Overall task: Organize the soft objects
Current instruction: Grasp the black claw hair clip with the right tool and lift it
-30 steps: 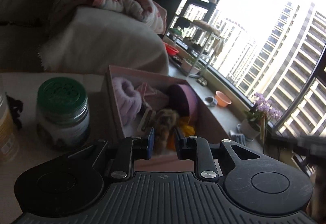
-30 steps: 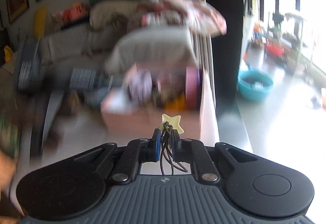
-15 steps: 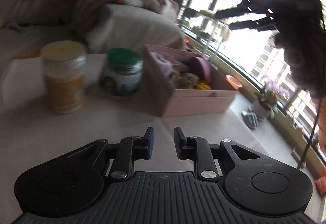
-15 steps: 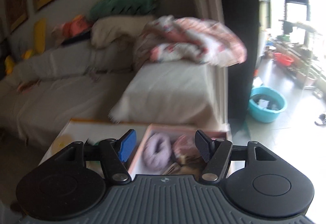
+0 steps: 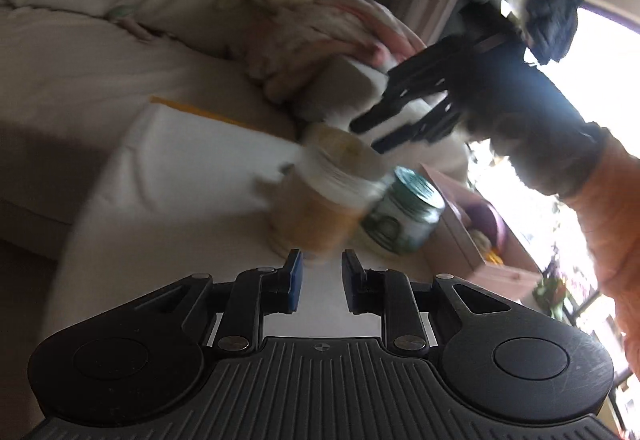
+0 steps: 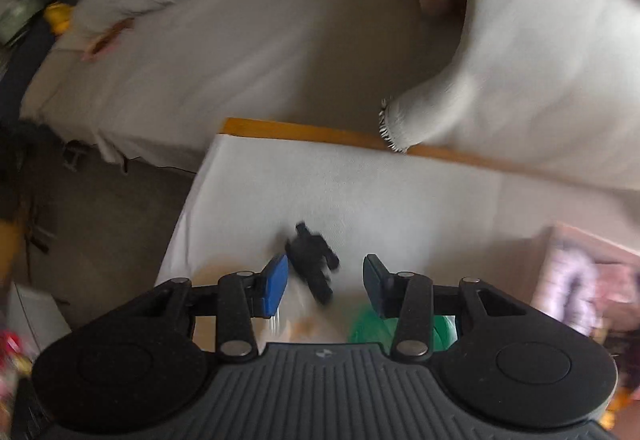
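Your pink box (image 5: 460, 228) sits at the right side of the white-covered table (image 5: 180, 159), holding a lilac fluffy item (image 6: 572, 284), a purple round thing (image 5: 486, 217) and something yellow, all blurred, with a green-lidded jar (image 5: 404, 215) and a tan jar (image 5: 320, 207) just beside it. A small black soft object (image 6: 312, 264) lies on the cloth between your right gripper's (image 6: 325, 282) widely spread fingers, near a grey sofa piled with cushions. Your left gripper (image 5: 320, 276) hovers with fingers slightly parted and holding nothing; half a second ago the right gripper faced the sofa, and it now tilts down over the table.
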Motion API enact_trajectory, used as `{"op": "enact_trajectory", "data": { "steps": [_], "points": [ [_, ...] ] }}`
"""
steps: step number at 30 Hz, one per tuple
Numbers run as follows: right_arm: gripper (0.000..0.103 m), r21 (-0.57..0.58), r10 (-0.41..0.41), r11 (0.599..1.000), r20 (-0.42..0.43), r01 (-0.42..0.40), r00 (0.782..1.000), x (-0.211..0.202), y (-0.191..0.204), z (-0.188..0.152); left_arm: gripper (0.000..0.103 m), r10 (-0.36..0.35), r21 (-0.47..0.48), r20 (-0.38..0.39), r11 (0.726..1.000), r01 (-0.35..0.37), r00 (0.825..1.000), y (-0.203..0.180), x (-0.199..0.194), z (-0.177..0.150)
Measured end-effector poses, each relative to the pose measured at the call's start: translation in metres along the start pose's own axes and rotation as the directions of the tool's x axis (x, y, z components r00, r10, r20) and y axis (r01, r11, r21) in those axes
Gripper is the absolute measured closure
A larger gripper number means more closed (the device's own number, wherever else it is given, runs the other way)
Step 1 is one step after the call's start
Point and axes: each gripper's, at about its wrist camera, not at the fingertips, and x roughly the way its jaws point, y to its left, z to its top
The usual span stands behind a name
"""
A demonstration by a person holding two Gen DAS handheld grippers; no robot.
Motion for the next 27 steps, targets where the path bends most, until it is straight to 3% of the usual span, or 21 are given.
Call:
{"op": "enact_trajectory", "data": {
  "steps": [2,6,12,16,19,23,27],
  "points": [
    [0.060,0.038,0.010,0.999,-0.081,-0.007,0.997,0.027,0.004,0.012,0.079,0.013,-0.029,0.024,1.000,-0.012,1.000,0.015,-0.005,0.001],
    [0.056,0.028,-0.069,0.997,-0.216,0.077,0.974,0.075,0.016,0.022,0.079,0.029,-0.085,0.057,0.996,-0.024,0.998,0.041,-0.014,0.000],
    [0.056,0.086,-0.048,0.993,-0.297,0.077,0.954,0.100,0.014,0.016,0.080,0.050,-0.143,0.094,0.989,-0.036,0.994,0.067,-0.024,-0.004],
    [0.062,0.044,-0.076,0.995,-0.231,0.088,0.970,0.092,0.022,0.008,0.080,0.060,-0.161,0.093,0.986,-0.044,0.994,0.074,-0.027,-0.006],
    [0.062,0.037,-0.065,0.997,-0.126,0.070,0.990,0.067,0.024,0.009,0.080,0.062,-0.158,0.093,0.986,-0.047,0.994,0.071,-0.030,-0.007],
    [0.062,0.000,-0.015,1.000,0.038,0.015,0.999,-0.003,0.032,-0.002,0.079,0.061,-0.134,0.101,0.990,-0.047,0.993,0.056,-0.036,-0.007],
    [0.062,-0.080,0.021,0.997,0.186,-0.006,0.982,-0.084,0.033,-0.057,0.080,0.033,-0.102,0.094,0.994,-0.024,0.995,0.031,-0.036,-0.010]
  ]
}}
